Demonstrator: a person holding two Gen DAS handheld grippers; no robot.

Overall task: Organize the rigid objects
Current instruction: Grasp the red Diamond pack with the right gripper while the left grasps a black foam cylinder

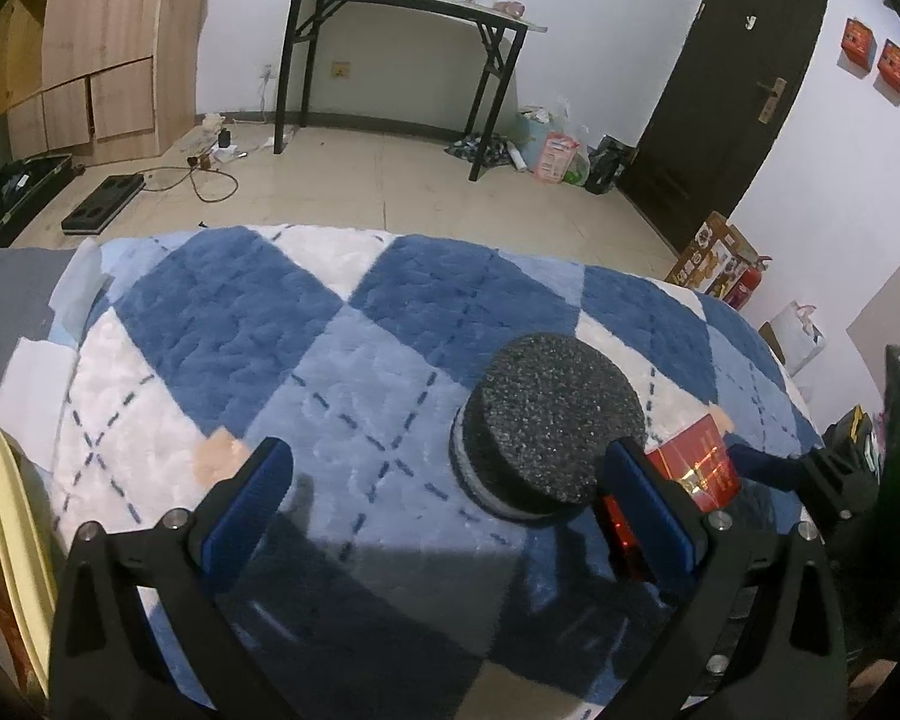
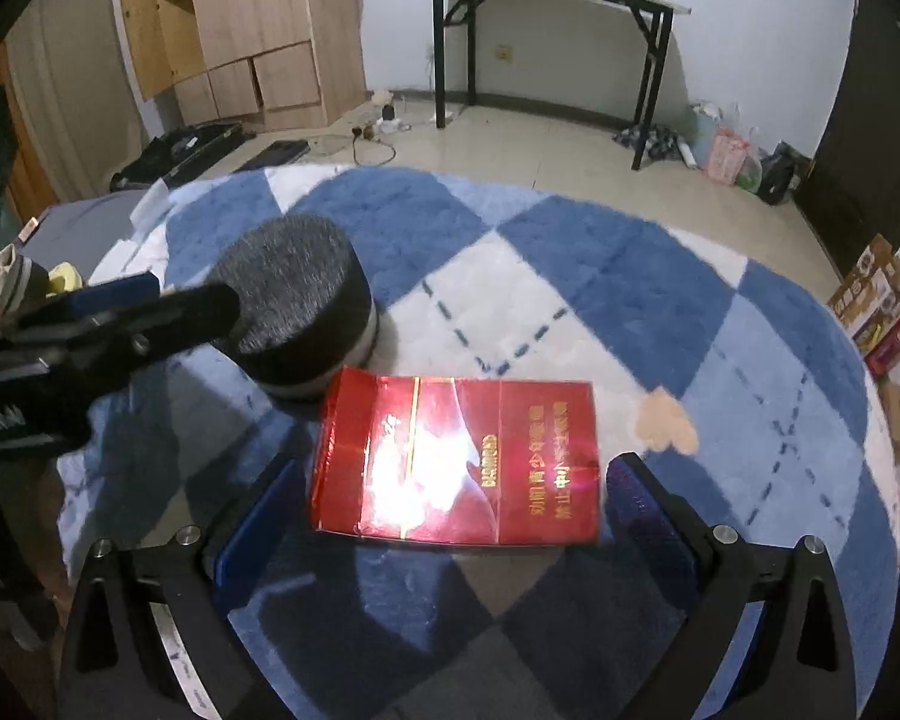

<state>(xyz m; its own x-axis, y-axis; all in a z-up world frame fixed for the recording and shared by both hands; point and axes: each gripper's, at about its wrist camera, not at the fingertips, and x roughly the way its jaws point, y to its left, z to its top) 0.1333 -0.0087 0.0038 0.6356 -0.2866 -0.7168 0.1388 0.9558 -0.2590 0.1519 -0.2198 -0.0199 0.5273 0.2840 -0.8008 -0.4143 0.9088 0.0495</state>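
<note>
left gripper [image 1: 450, 480] spread, black foam puck [image 1: 549, 426] just off its right finger, unpinched | right gripper [image 2: 450, 498] spread, straddling flat red box [image 2: 456, 462] | both on blue-white rug [image 2: 570, 276], likely staged for pickup

Foam puck [image 1: 549, 429] crowds the red box [image 2: 456, 462]; blanket [image 1: 330, 372] leftward lies open.

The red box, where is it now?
In the right wrist view the red box lies flat on the blue rug, between the open right gripper, beside the black foam puck.
</note>
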